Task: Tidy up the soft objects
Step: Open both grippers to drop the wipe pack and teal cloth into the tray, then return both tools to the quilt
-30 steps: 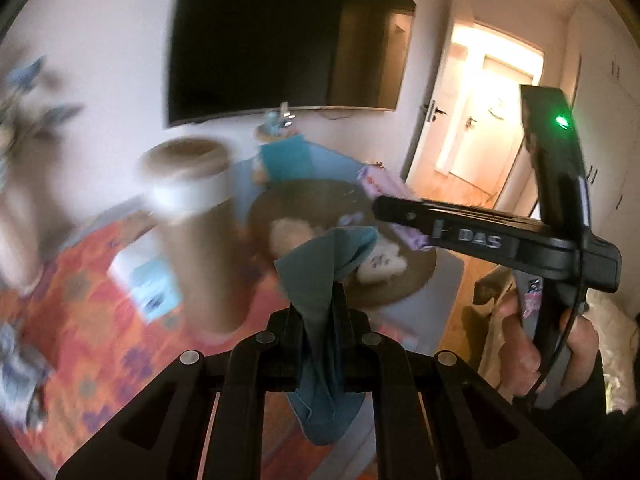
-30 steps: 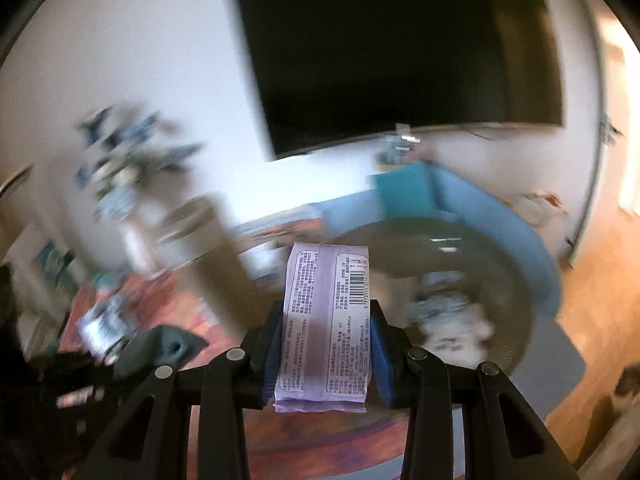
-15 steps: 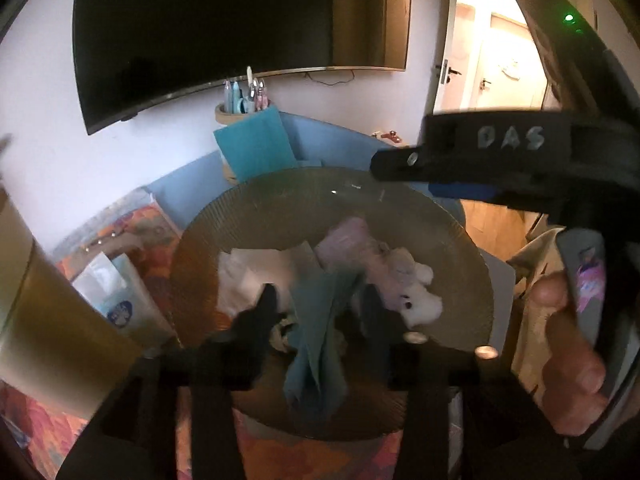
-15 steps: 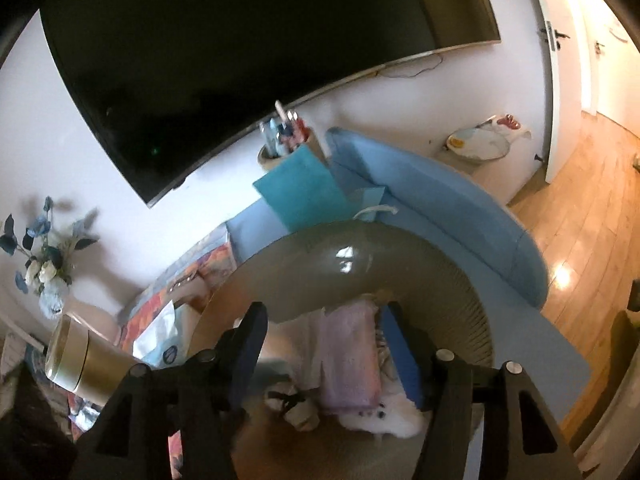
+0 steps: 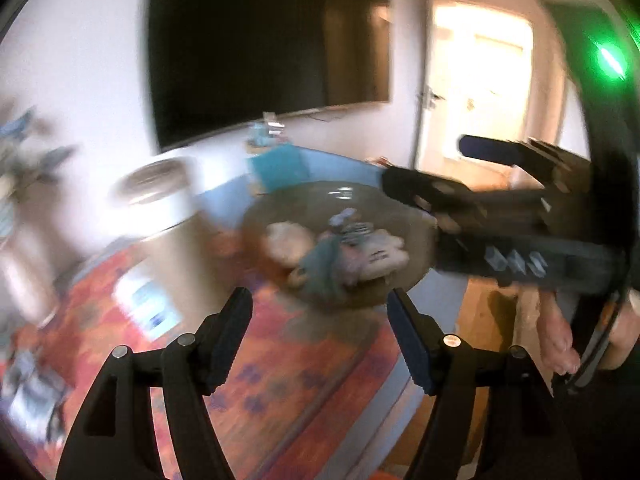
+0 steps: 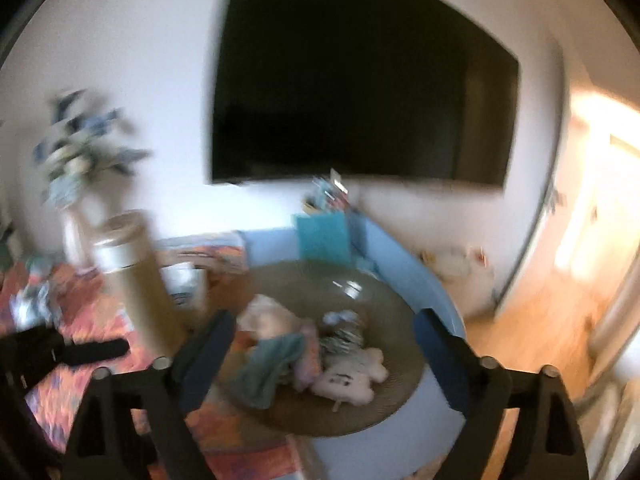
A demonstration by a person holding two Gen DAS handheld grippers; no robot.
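Left wrist view: left claw [image 5: 320,308] opening, jaws wide, nothing between them — blurred. Ahead, round tray [image 5: 404,216] held teal cloth [image 5: 320,266], white plush [image 5: 386,254], pale items. Right claw [image 5: 416,196] at frame right, over tray's edge.

Right wrist view: right claw [image 6: 324,334] opening, empty. Teal cloth [image 6: 266,370] lay in tray [image 6: 384,400] beside pink packet [image 6: 306,354] and plush [image 6: 350,376]; tan cylinder [image 6: 134,280] stood left on worktop [image 6: 232,436].

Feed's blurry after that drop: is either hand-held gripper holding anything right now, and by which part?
Nothing is held. The left hand-held gripper and right hand-held gripper are both empty, jaws opening; the teal cloth lies on the round tray.
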